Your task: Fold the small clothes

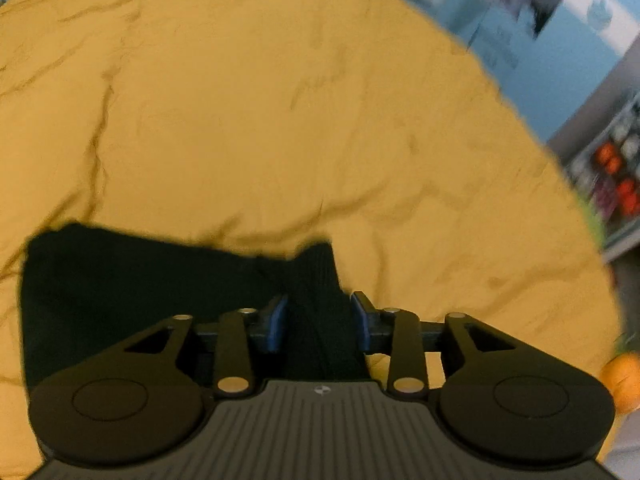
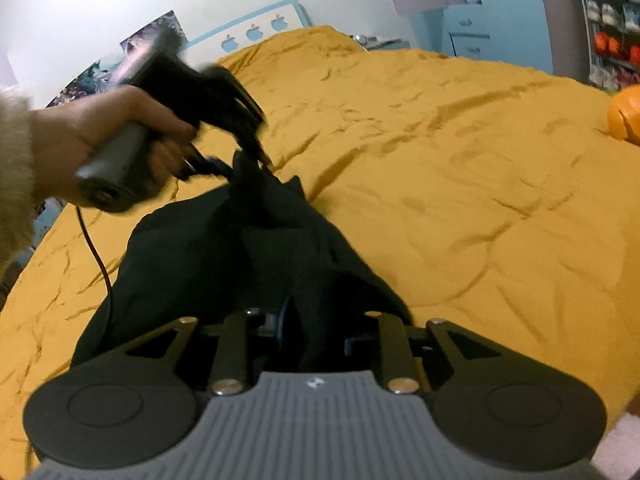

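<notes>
A small black garment (image 2: 224, 248) hangs stretched between my two grippers above a mustard-yellow bedspread (image 2: 460, 184). My left gripper (image 1: 320, 312) is shut on one ribbed edge of the garment (image 1: 316, 280); the rest droops to its left. In the right wrist view the left gripper (image 2: 256, 156) shows at upper left, held in a hand, pinching the garment's far end. My right gripper (image 2: 316, 332) is shut on the near end; its fingertips are buried in the black cloth.
The yellow bedspread (image 1: 280, 100) is wrinkled and fills most of both views. An orange object (image 2: 626, 116) lies at the bed's right edge. A blue cabinet (image 2: 472, 36) and shelves (image 2: 612, 28) stand beyond the bed. A cable (image 2: 100, 264) hangs from the left gripper.
</notes>
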Demonstrator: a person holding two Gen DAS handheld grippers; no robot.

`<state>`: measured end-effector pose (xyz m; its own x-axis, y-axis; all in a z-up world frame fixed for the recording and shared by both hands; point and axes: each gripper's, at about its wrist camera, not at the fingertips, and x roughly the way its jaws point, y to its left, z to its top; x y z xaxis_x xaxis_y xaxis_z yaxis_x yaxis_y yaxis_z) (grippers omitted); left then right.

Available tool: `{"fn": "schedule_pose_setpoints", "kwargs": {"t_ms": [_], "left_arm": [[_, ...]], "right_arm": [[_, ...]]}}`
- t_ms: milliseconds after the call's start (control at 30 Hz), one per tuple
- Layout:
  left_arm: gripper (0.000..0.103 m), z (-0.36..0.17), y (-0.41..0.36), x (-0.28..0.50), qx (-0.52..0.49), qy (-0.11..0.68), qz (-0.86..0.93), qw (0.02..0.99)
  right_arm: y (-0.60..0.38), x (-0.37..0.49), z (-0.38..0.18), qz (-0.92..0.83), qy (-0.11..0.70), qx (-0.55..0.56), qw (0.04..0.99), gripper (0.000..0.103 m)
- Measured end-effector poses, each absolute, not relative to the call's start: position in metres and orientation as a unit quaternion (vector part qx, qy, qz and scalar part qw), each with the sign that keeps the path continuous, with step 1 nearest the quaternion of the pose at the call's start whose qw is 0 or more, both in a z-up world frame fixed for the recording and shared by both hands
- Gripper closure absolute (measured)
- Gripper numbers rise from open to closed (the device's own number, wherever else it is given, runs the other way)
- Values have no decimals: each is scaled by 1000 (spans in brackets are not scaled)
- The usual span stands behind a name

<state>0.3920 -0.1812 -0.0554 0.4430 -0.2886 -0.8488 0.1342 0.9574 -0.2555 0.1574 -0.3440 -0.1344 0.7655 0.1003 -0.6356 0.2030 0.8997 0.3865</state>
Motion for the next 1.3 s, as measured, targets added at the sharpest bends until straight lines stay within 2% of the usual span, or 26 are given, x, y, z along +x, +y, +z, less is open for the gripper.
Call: {"fn": "schedule_pose_setpoints", "kwargs": {"t_ms": [100,167,300,433,500,633,833,1000,1067,1167,1267,1300], "left_arm": [[59,-18,-152,374,-81,488,-146,857],[56,0,-126,352,-81,475,-153,863],[54,12,-68,289,-89,462,-167,867],[50,-2,-16,212,-115,457,-158,868],[50,-15,3,182,-142,454,-143,868],[50,-39,27,124,-192,420,-136,877],[50,-61,31,89,-194,415,-141,878],[50,-70,13,84,-110,414,-157,890],[50,-73,4,88,-99,420,-167,887],[51,-78,-5,91,-84,424,-182,883],[82,-81,-20,93,-39,424,-186,886],[89,-80,-21,90,-25,420,-185,888]], "right_arm": [[-363,143,-127,-33,345,244,906,85],[-376,132,-120,-41,340,267,901,77],[-398,129,-101,-33,291,269,917,77],[-415,178,-94,53,277,260,923,75],[-417,219,-96,96,298,256,915,74],[-405,299,-100,134,333,217,908,63],[-373,384,-123,129,395,189,890,58],[-351,412,-145,100,422,163,886,60],[-347,411,-149,97,424,165,885,75],[-341,412,-148,89,416,149,893,83],[-336,409,-145,88,407,135,899,84],[-333,409,-144,88,404,128,901,85]]}}
